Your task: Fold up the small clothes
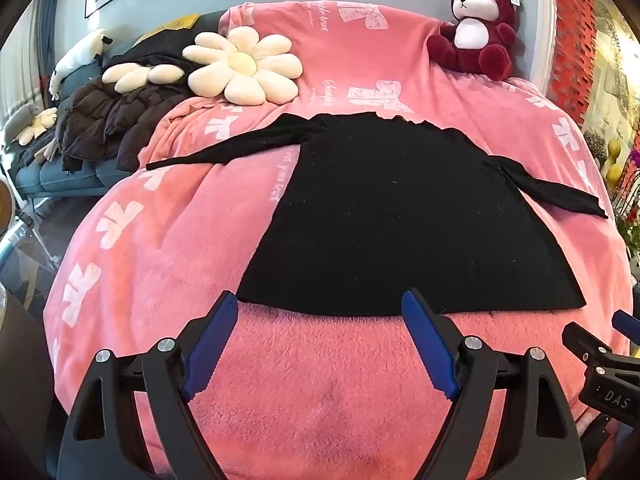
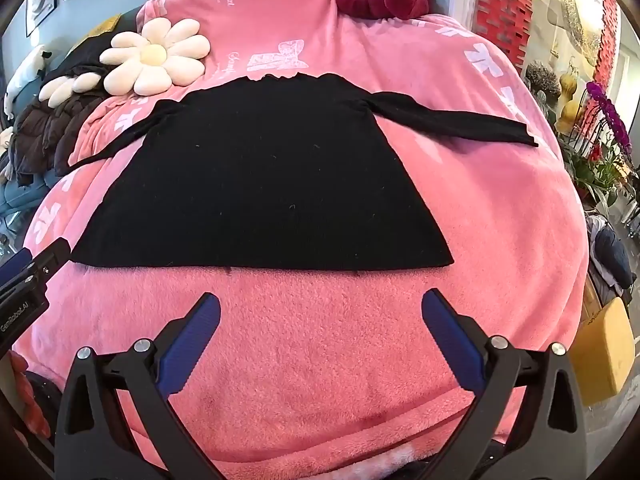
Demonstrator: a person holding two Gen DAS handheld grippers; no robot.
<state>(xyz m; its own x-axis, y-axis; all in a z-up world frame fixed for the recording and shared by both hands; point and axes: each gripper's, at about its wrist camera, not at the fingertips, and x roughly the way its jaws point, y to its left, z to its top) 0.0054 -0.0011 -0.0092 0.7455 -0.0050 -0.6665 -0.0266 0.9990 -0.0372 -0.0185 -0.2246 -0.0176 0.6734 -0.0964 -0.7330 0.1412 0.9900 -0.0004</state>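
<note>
A black long-sleeved top [image 1: 400, 216] lies flat on a pink blanket [image 1: 320, 380], hem toward me, collar at the far side, both sleeves spread out to the sides. It also shows in the right wrist view [image 2: 264, 184]. My left gripper [image 1: 320, 302] is open and empty, its tips just at the near hem, left of the middle. My right gripper [image 2: 320, 304] is open and empty, a little short of the hem on the pink blanket [image 2: 328, 360]. The right gripper's tip shows at the left wrist view's right edge [image 1: 624, 322].
A flower cushion [image 1: 240, 66] and a dark red teddy bear [image 1: 476, 32] sit at the blanket's far side. A brown padded jacket [image 1: 104, 120] lies on the sofa at left. Potted flowers [image 2: 608, 128] and a yellow box [image 2: 604, 348] stand at right.
</note>
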